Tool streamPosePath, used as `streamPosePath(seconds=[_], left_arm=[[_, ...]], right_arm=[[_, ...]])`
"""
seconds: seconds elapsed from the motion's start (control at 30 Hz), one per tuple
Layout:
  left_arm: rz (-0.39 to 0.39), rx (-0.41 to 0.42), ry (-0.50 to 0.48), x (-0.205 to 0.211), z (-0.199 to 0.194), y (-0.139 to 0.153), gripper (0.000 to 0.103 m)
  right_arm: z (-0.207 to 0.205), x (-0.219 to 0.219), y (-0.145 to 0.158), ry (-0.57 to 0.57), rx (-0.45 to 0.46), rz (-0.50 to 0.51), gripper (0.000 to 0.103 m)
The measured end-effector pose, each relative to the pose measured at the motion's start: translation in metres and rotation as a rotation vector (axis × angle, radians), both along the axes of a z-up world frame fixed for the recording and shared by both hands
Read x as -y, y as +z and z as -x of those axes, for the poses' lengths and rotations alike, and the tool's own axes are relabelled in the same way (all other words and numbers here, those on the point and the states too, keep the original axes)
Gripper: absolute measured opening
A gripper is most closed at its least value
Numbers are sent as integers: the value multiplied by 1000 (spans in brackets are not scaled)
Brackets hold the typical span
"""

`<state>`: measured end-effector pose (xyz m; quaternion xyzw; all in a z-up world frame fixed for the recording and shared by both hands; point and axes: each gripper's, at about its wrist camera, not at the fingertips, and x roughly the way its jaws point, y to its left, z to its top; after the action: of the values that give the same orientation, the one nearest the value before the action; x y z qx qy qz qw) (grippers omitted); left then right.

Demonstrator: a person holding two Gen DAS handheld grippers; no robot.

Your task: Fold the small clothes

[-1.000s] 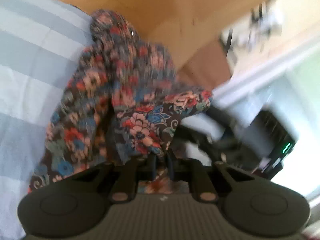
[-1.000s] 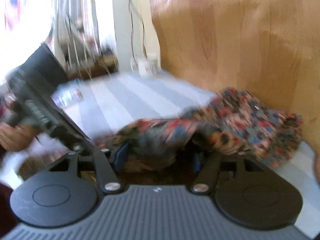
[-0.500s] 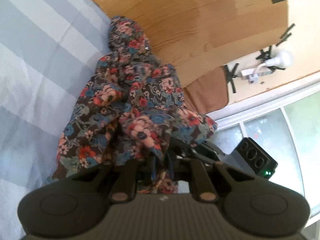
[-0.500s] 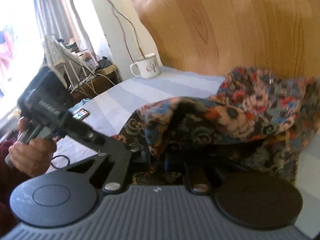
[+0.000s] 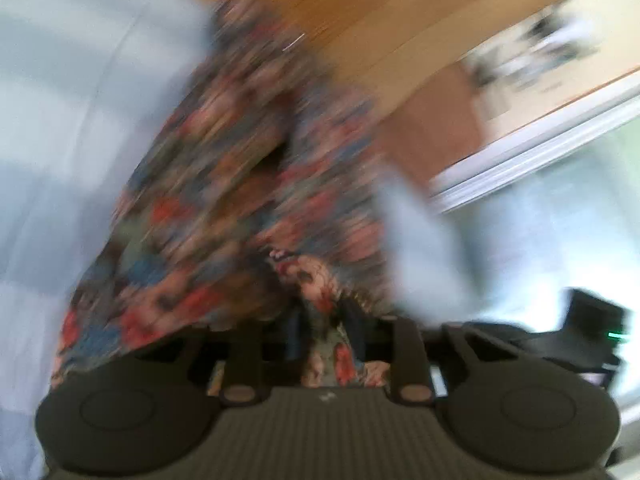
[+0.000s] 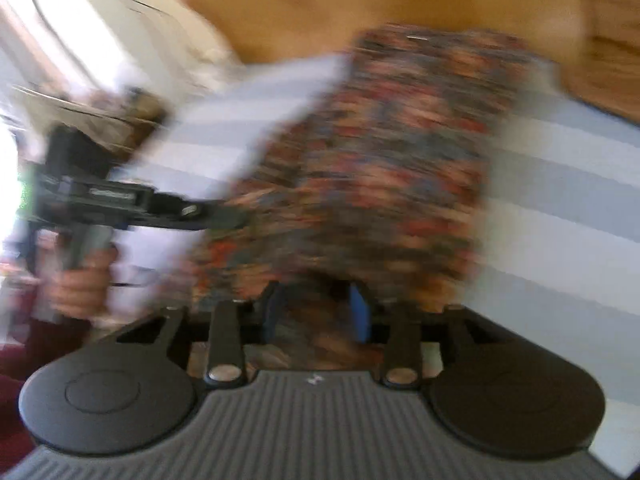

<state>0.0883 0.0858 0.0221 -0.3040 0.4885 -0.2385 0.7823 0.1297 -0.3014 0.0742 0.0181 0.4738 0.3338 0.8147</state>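
A small floral garment (image 5: pixel 224 200) in dark blue, red and pink lies stretched over the blue-striped bed sheet (image 5: pixel 60 140). Both now views are motion-blurred. My left gripper (image 5: pixel 324 316) is shut on a fold of the garment's near edge. In the right wrist view the garment (image 6: pixel 384 168) spreads away from my right gripper (image 6: pixel 316 308), whose blue-padded fingers are shut on its near edge. The left gripper's body (image 6: pixel 120 200) and the hand holding it show at the left of that view.
A wooden headboard (image 5: pixel 360 20) runs along the far side of the bed. A window and white frame (image 5: pixel 540 152) are on the right in the left wrist view. Cables and clutter (image 6: pixel 100 92) sit beyond the bed's left side.
Both grippers have pulled apart and back with the garment, so the bunched cloth now lies stretched out flatter on the sheet. Both stay shut on it.
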Motion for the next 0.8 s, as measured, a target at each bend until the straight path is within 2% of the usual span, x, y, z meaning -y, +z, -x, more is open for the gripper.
streamPosePath(seconds=[0.03, 0.07, 0.13, 0.2, 0.4, 0.5, 0.53, 0.57, 0.6, 0.63, 0.67, 0.73, 0.8], left_arm=[[-24, -24, -5, 3, 1, -10, 26], [-14, -11, -7, 3, 5, -12, 27], [-9, 17, -17, 0, 13, -6, 39], [-17, 56, -16, -2, 19, 2, 46], [-49, 59, -42, 9, 30, 7, 46], [-58, 56, -46, 10, 35, 5, 46], [-60, 50, -43, 10, 36, 4, 46], [-61, 45, -40, 10, 37, 3, 45], [-61, 43, -40, 11, 39, 3, 43], [-61, 47, -45, 12, 41, 2, 42], [-61, 52, -53, 13, 43, 3, 41], [-70, 66, -68, 15, 48, 5, 38], [-84, 90, -85, 15, 56, 9, 38]], right_arm=[[4, 7, -8, -25, 10, 21, 42], [8, 16, -14, -43, -7, 9, 42], [19, 31, -20, -57, -55, -76, 42], [30, 35, -24, -55, -64, -123, 45], [43, 9, -25, -48, 1, -213, 47], [44, -10, -32, -22, 36, -165, 45], [41, -11, -40, -34, 14, -148, 39], [39, -12, -46, -45, 11, -142, 27], [42, -11, -47, -51, 38, -138, 21], [44, -10, -44, -45, 43, -137, 11], [47, -7, -40, -36, 34, -165, 8], [62, 0, -28, 0, 19, -222, 8], [78, 1, -21, 24, 70, -190, 8]])
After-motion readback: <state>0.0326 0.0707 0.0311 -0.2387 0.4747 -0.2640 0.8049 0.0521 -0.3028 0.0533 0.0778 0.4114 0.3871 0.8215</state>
